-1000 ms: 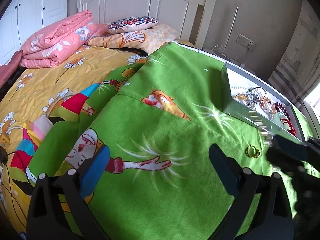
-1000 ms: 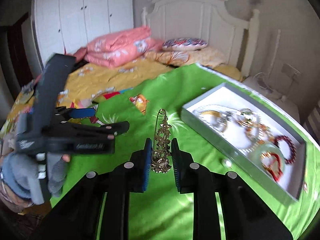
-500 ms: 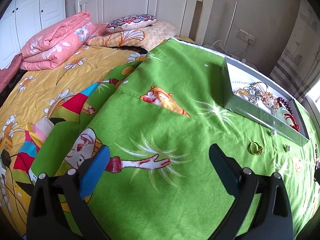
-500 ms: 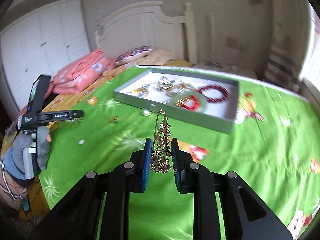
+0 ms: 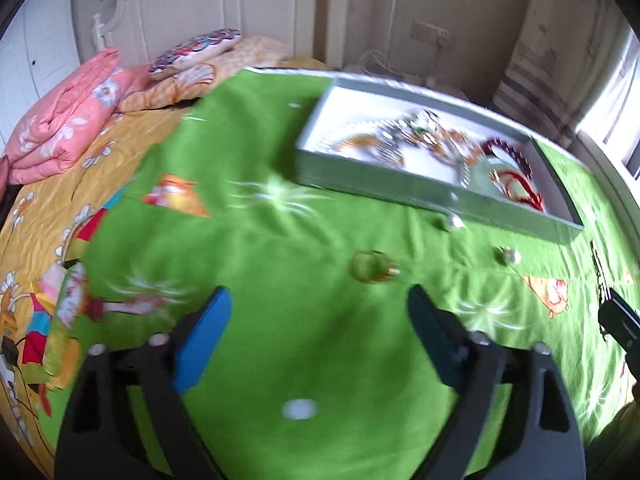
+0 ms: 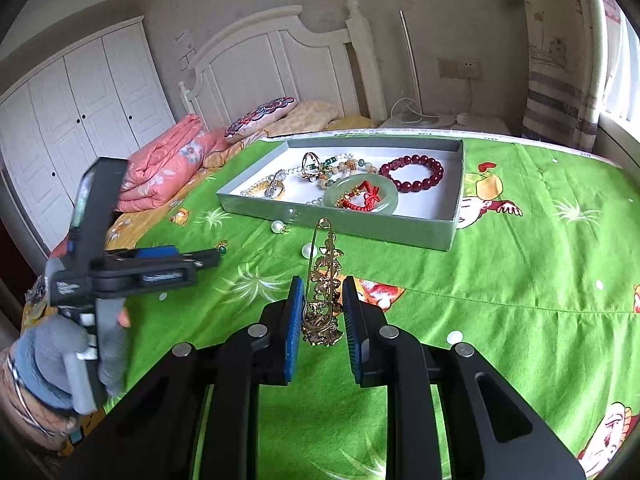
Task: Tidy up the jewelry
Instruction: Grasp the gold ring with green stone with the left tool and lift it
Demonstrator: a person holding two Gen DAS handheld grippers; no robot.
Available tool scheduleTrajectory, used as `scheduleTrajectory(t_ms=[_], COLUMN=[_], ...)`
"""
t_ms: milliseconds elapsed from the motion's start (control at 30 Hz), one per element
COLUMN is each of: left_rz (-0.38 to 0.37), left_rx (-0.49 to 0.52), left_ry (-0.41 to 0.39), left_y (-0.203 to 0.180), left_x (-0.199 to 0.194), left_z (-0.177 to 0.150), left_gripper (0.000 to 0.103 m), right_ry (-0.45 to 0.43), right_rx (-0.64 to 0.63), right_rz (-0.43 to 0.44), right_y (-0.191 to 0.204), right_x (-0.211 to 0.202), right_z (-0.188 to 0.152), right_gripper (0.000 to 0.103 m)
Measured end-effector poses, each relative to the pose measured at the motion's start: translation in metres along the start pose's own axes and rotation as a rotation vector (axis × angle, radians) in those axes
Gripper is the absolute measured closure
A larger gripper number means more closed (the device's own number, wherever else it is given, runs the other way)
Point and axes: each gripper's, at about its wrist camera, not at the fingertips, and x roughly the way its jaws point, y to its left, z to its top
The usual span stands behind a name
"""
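My right gripper [image 6: 321,312] is shut on a gold brooch pin [image 6: 323,280], held upright above the green blanket. A grey tray [image 6: 332,218] beyond it holds a jade bangle [image 6: 360,199], a red bead bracelet [image 6: 412,170] and several chains. My left gripper [image 5: 318,320] is open and empty, low over the blanket; it shows from the side in the right wrist view [image 6: 200,258]. A gold ring with a green stone [image 5: 372,268] lies just ahead of it. Two pearls [image 5: 454,222] [image 5: 510,256] lie near the tray [image 5: 400,190].
The green cartoon blanket [image 6: 520,280] covers a bed with a yellow sheet [image 5: 52,184]. Folded pink quilts [image 5: 64,120] and pillows [image 6: 260,114] lie by the white headboard [image 6: 280,60]. A white wardrobe [image 6: 80,100] stands to the left.
The left gripper has swung right and forward toward the ring and tray. The right gripper, still holding the brooch, has moved closer to the tray's front.
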Motion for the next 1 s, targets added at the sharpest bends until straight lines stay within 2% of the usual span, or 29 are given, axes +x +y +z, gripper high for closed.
scheduleTrajectory(t_ms=[33, 133, 267, 400, 500, 667, 1000], left_rz=[0.015, 0.049, 0.031, -0.005, -0.021, -0.081, -0.095], left_rx=[0.001, 0.004, 0.013, 0.082, 0.103, 0.099, 0.089], left_ry=[0.005, 0.002, 0.001, -0.010, -0.014, -0.020, -0.026], left_y=[-0.006, -0.016, -0.018, -0.028, -0.028, -0.013, 0.005], left_x=[0.004, 0.012, 0.015, 0.010, 0.006, -0.004, -0.011], left_z=[0.001, 0.004, 0.011, 0.007, 0.001, -0.010, -0.017], left_gripper=[0.029, 0.035, 0.045, 0.077, 0.090, 0.090, 0.090], right_ry=[0.000, -0.001, 0.000, -0.002, -0.002, -0.002, 0.003], right_rx=[-0.001, -0.001, 0.009, 0.011, 0.011, 0.010, 0.000], right_rz=[0.003, 0.007, 0.016, 0.018, 0.019, 0.018, 0.011], right_y=[0.000, 0.001, -0.001, -0.001, -0.002, -0.001, 0.001], right_x=[0.000, -0.001, -0.001, -0.002, -0.002, -0.002, -0.001], right_z=[0.000, 0.000, 0.000, 0.000, 0.000, 0.000, 0.001], right_gripper=[0.082, 0.082, 0.082, 0.082, 0.082, 0.082, 0.082])
